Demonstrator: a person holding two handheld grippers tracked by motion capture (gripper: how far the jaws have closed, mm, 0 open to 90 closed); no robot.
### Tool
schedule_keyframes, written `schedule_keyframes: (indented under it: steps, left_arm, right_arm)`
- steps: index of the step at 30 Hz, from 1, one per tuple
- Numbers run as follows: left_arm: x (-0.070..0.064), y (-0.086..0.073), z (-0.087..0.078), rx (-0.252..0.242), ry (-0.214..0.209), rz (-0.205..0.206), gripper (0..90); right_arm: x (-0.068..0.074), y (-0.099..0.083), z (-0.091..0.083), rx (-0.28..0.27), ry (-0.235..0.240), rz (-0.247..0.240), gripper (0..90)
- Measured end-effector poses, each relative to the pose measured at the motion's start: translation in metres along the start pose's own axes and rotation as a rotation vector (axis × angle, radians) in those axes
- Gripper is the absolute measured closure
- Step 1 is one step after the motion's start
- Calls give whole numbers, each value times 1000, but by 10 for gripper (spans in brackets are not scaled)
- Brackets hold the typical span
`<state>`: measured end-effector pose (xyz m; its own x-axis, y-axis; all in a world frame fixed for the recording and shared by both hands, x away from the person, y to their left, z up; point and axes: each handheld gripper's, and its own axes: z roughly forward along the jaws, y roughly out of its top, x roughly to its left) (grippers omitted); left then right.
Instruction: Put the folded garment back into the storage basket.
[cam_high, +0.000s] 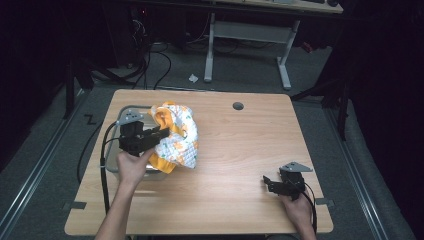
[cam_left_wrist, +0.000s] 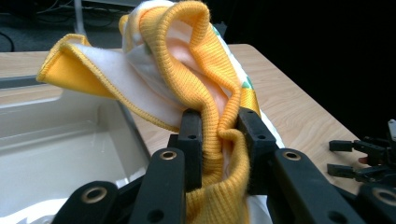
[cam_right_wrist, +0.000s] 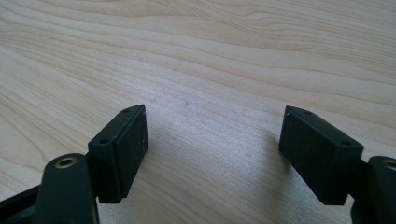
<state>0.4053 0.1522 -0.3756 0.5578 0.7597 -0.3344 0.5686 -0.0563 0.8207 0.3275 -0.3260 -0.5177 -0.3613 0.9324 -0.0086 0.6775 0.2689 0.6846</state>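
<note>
A yellow and white garment (cam_high: 177, 135) with small green prints hangs bunched at the left of the wooden table (cam_high: 240, 150), over the edge of a pale plastic tub (cam_high: 112, 162). My left gripper (cam_high: 162, 134) is shut on the garment's yellow ribbed cuff (cam_left_wrist: 211, 107), which runs up between the two jaws. My right gripper (cam_high: 267, 182) rests low near the table's front right, open, with bare wood between its fingers (cam_right_wrist: 122, 144).
The tub's pale inside (cam_left_wrist: 56, 135) lies to the left in the left gripper view. A round cable hole (cam_high: 238, 106) sits at the table's far middle. Beyond the table stand a desk frame (cam_high: 250, 35) and floor cables (cam_high: 150, 65).
</note>
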Motion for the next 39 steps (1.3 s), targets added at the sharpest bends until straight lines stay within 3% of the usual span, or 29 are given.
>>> schedule_keyframes:
  steps: [19, 39]
  left_arm:
    - [27, 1, -16, -6, 35, -24, 736]
    - [57, -2, -21, 12, 64, -49, 736]
  right_arm:
    - [0, 0, 0, -1, 1, 2, 241]
    - [0, 0, 0, 0, 0, 2, 241]
